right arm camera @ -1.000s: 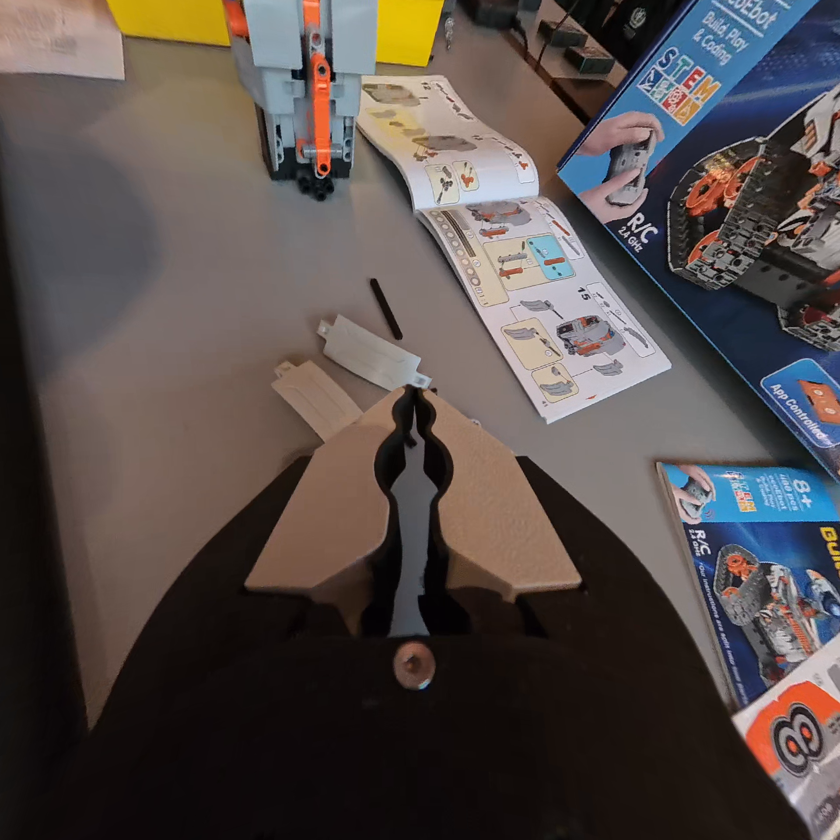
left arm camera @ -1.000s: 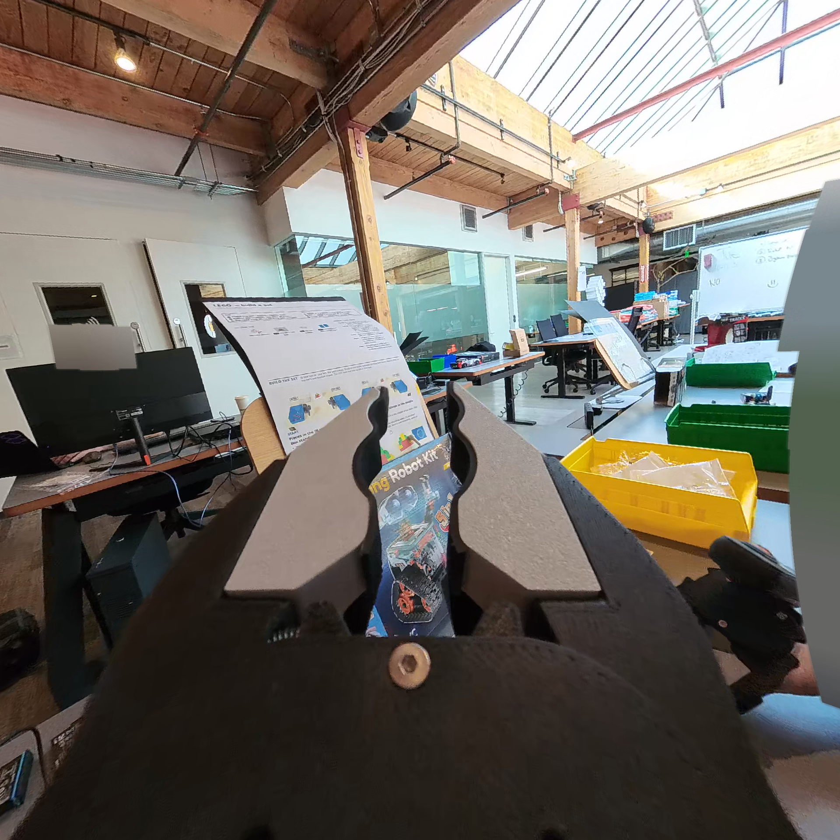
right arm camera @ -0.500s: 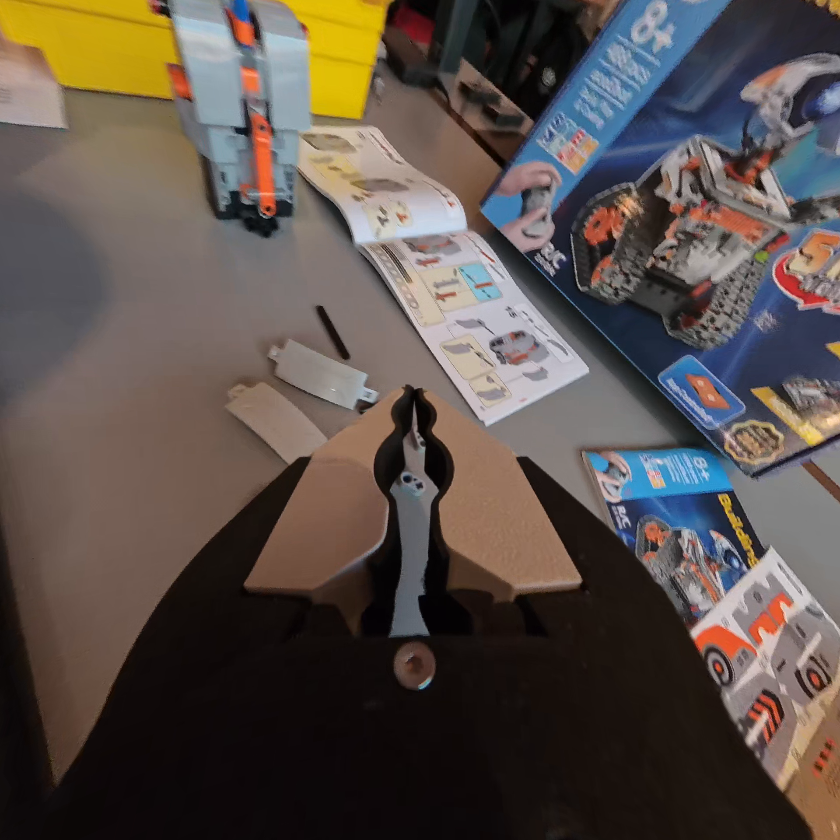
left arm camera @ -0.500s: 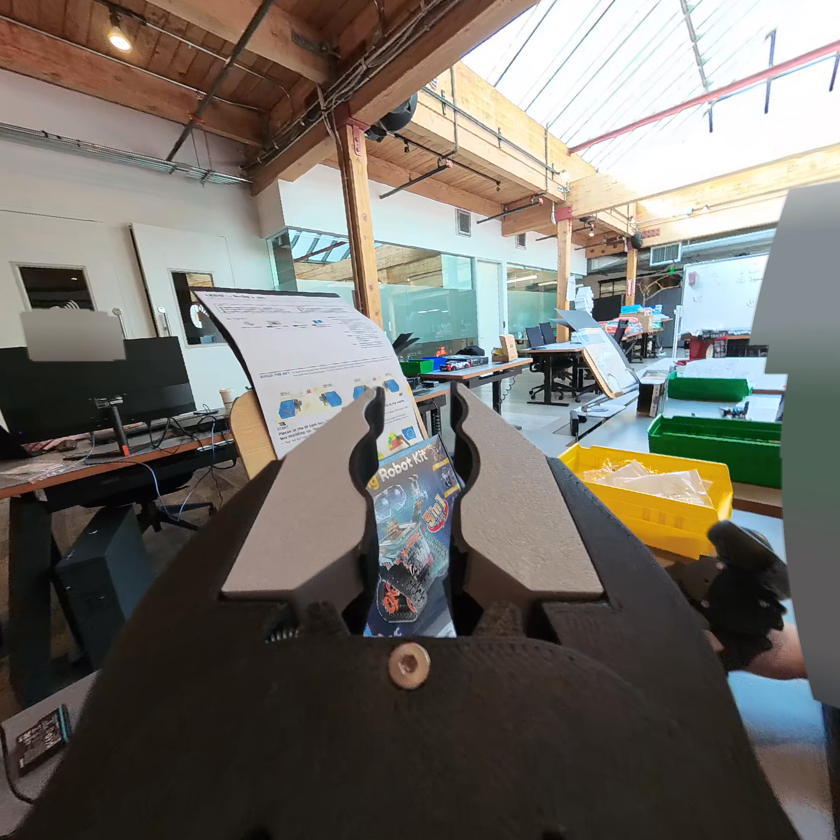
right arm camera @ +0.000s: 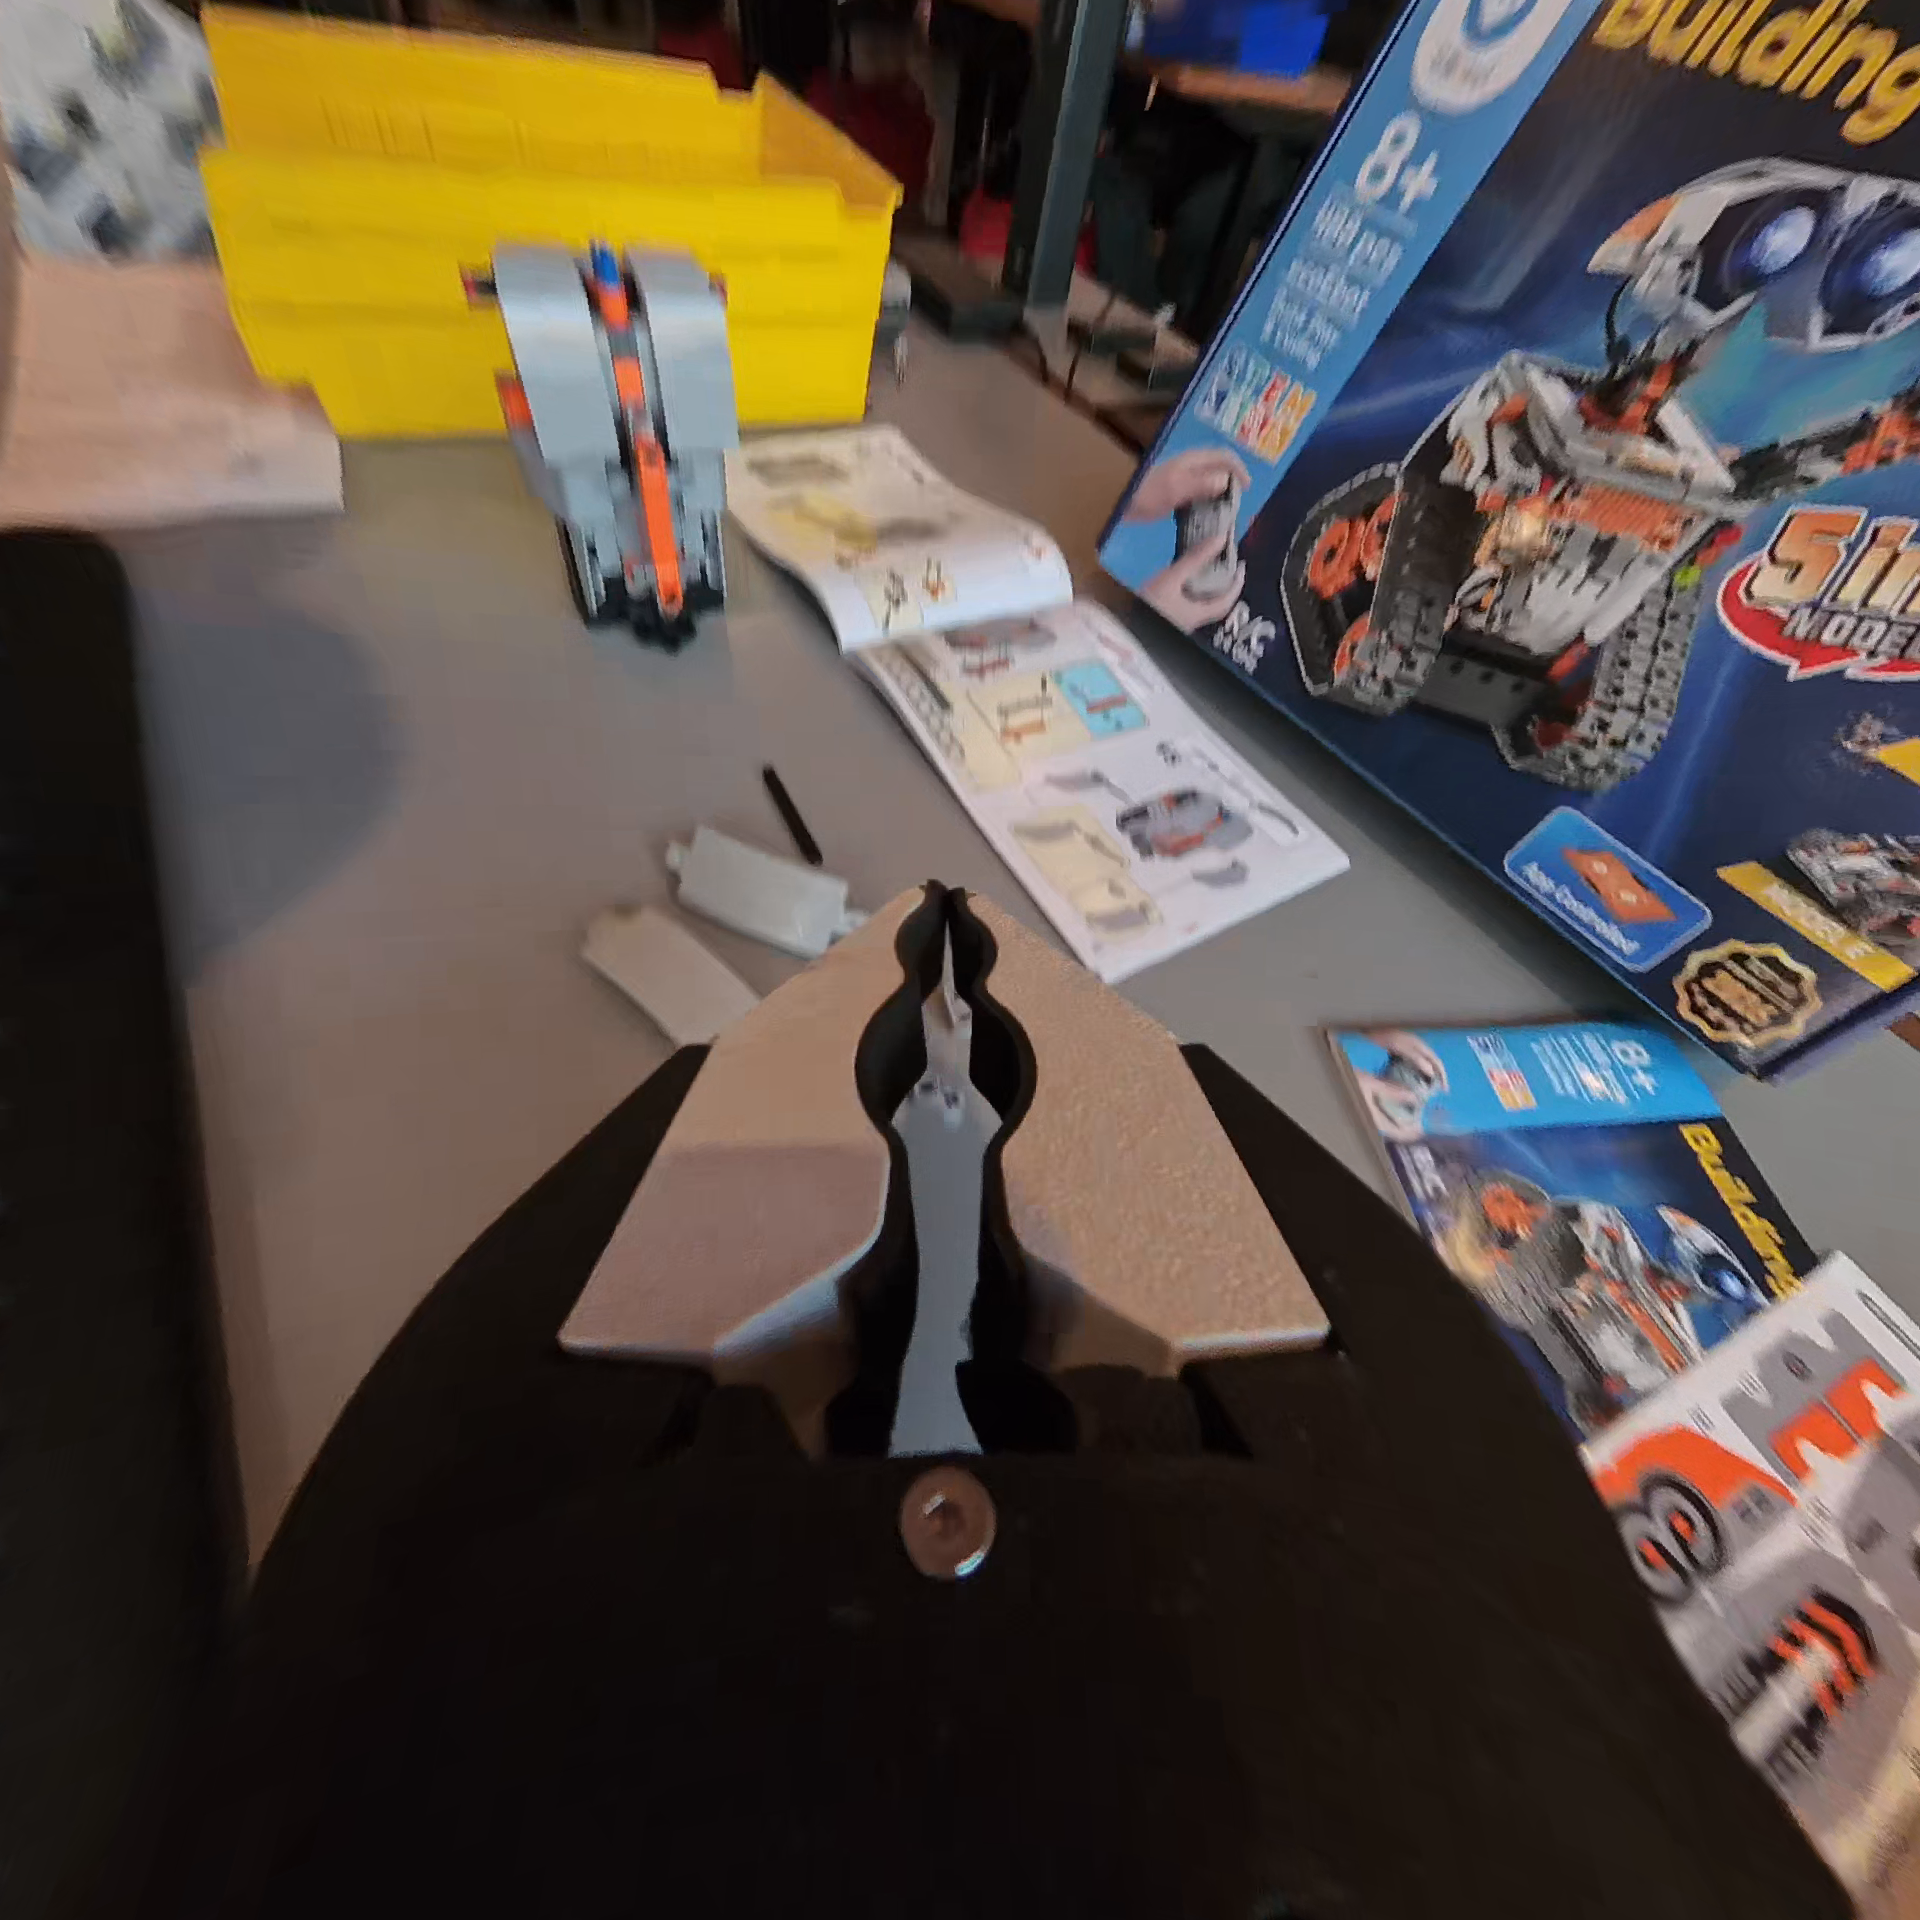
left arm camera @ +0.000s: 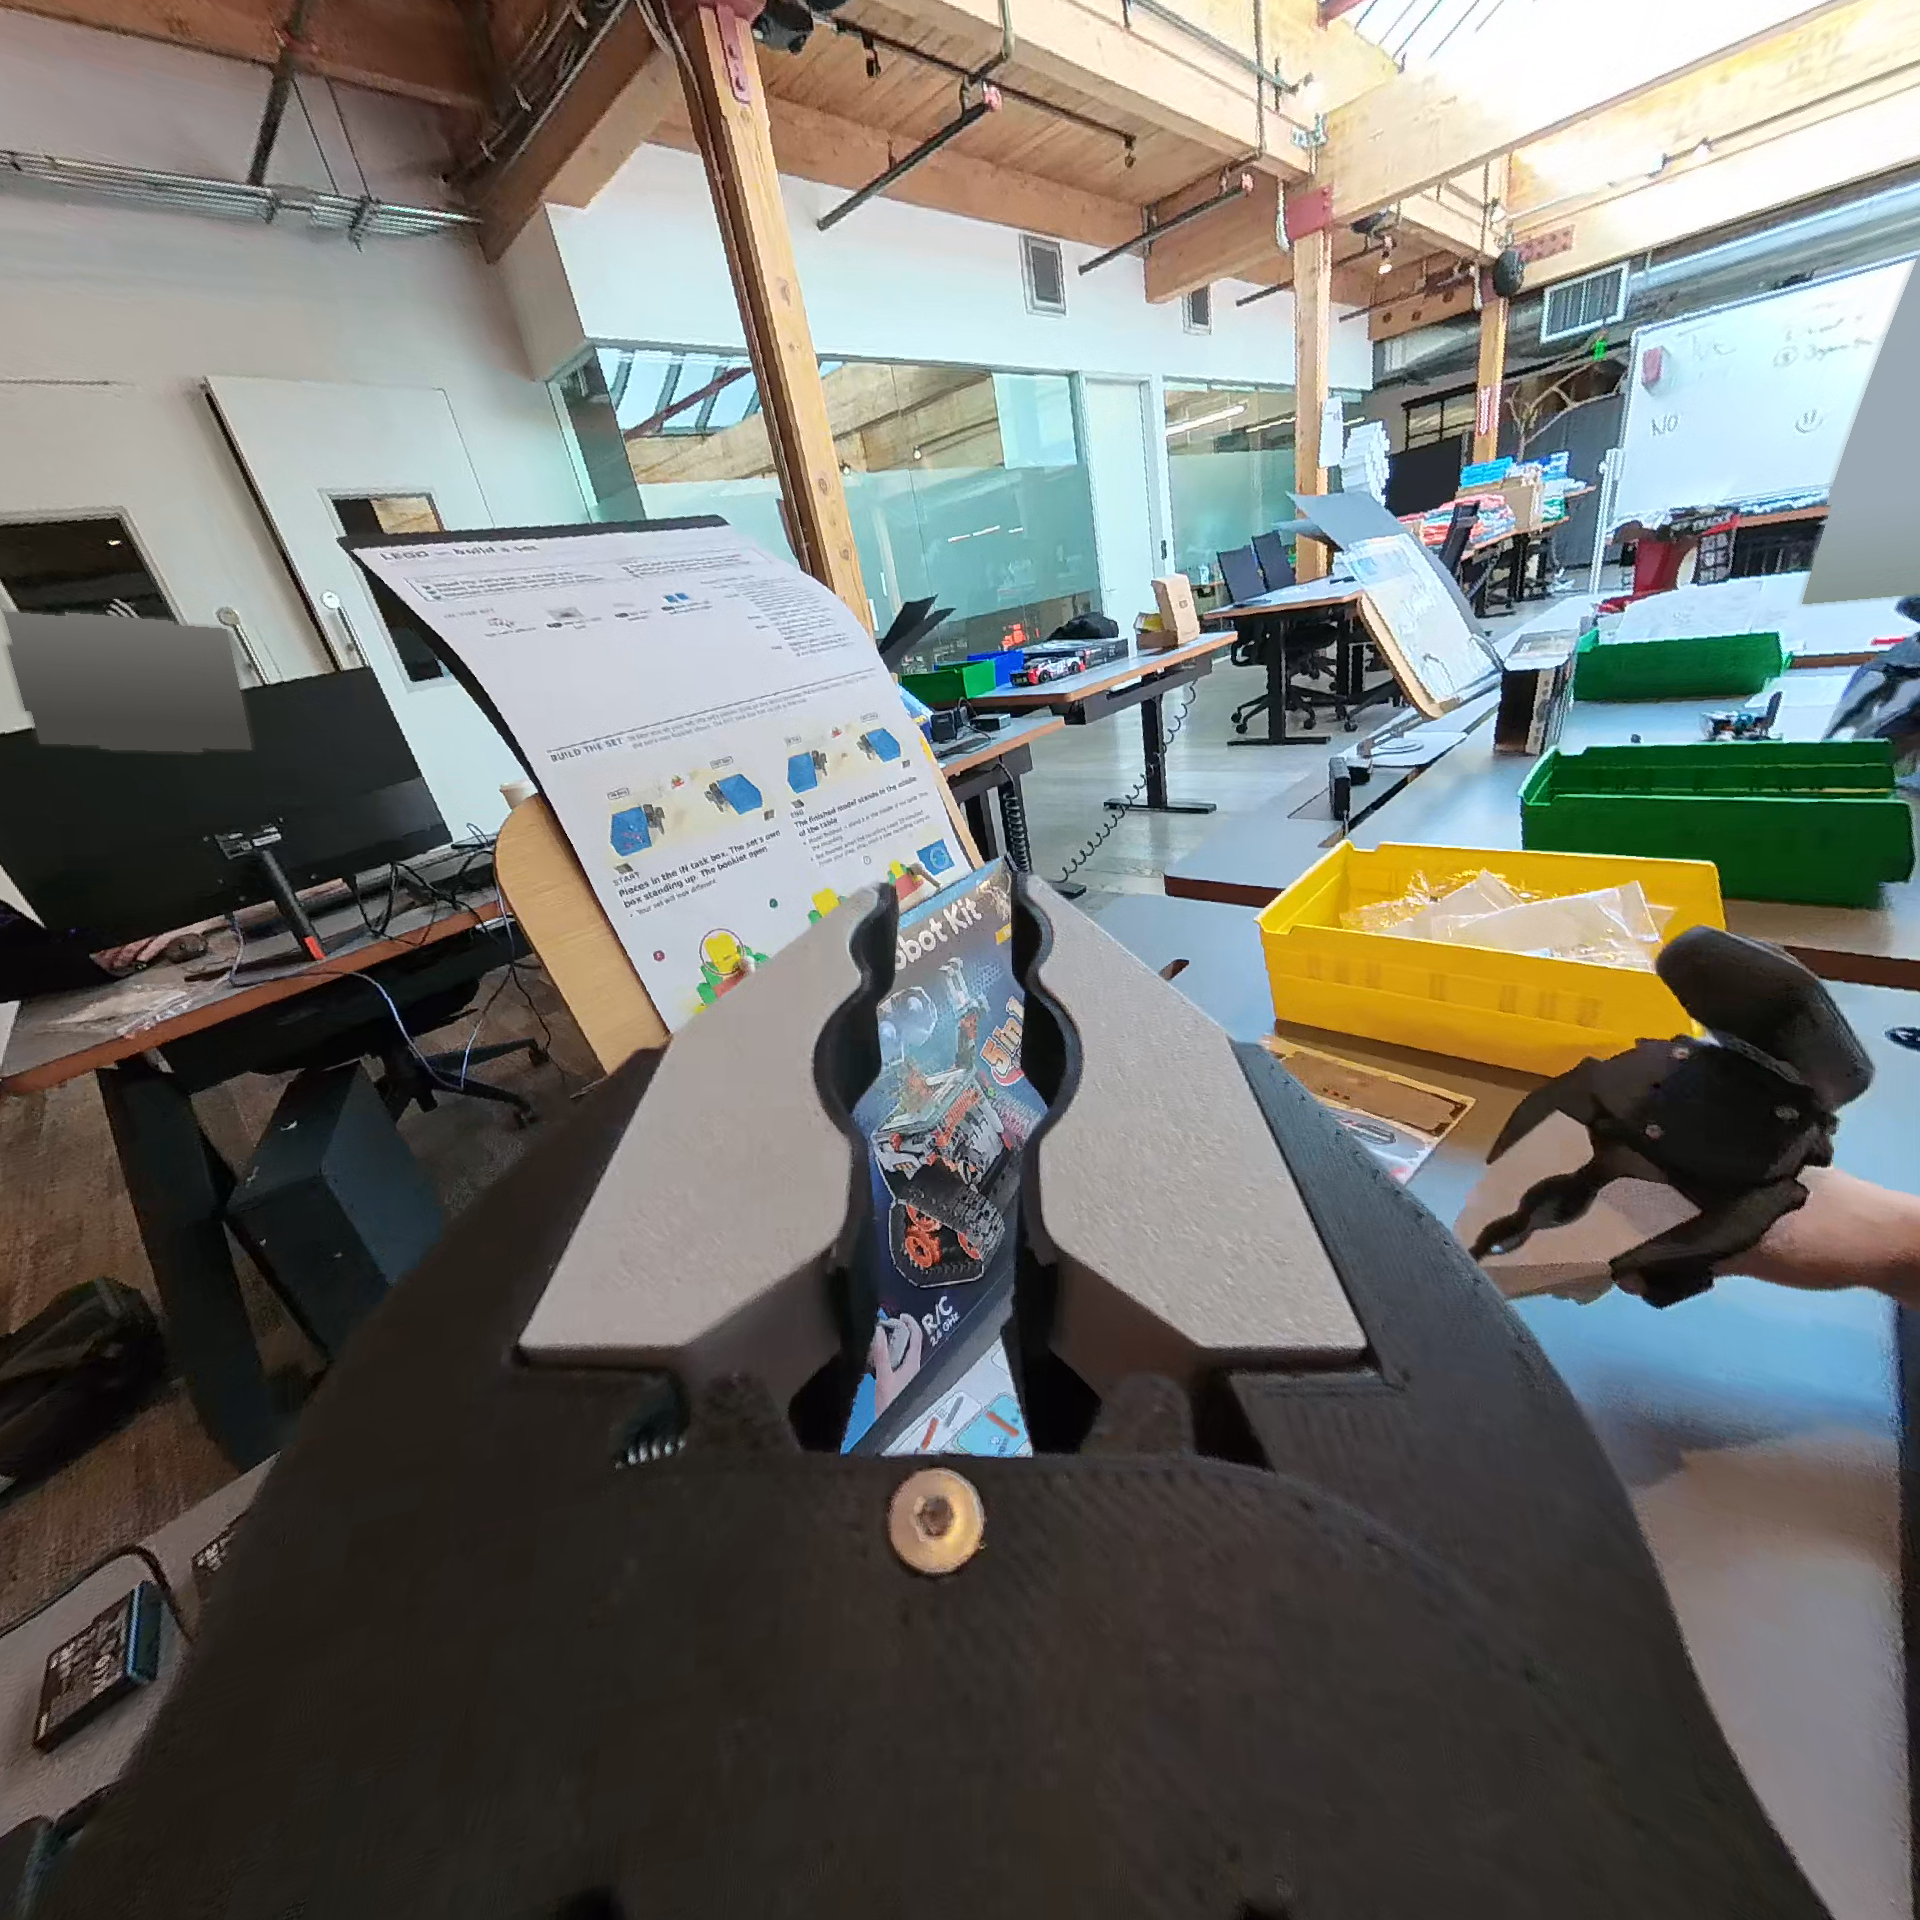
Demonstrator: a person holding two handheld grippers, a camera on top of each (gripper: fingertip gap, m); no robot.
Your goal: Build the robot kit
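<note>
My right gripper (right arm camera: 943, 899) is shut on a thin grey brick panel (right arm camera: 940, 1195) that shows in the slot between its fingers, held above the grey table (right arm camera: 468, 831). Just ahead of it lie two more grey panels (right arm camera: 758, 894) (right arm camera: 665, 971) and a black pin (right arm camera: 792, 829). A grey and orange brick model (right arm camera: 623, 457) stands farther back, beside an open instruction booklet (right arm camera: 1039, 727). My left gripper (left arm camera: 953, 904) is open and empty, raised, facing a blue kit box (left arm camera: 940, 1091). The right gripper (left arm camera: 1486, 1210) also shows in the left wrist view, low at the right.
The large blue kit box (right arm camera: 1558, 468) stands at the right, with closed booklets (right arm camera: 1558, 1195) in front of it. A yellow bin (right arm camera: 520, 239) sits behind the model. A printed sheet on a wooden stand (left arm camera: 675, 727), green bins (left arm camera: 1704, 821) and office desks lie beyond. Across from one pair of fingers to the other is roughly 30 centimetres. My right gripper is the nearer one to the black pin (right arm camera: 792, 829): about 15 centimetres, against 35 centimetres.
My right gripper has risen and tilted up with the grey panel in it, bringing more of the box into view. My left gripper has swung so the right gripper now shows fully.
</note>
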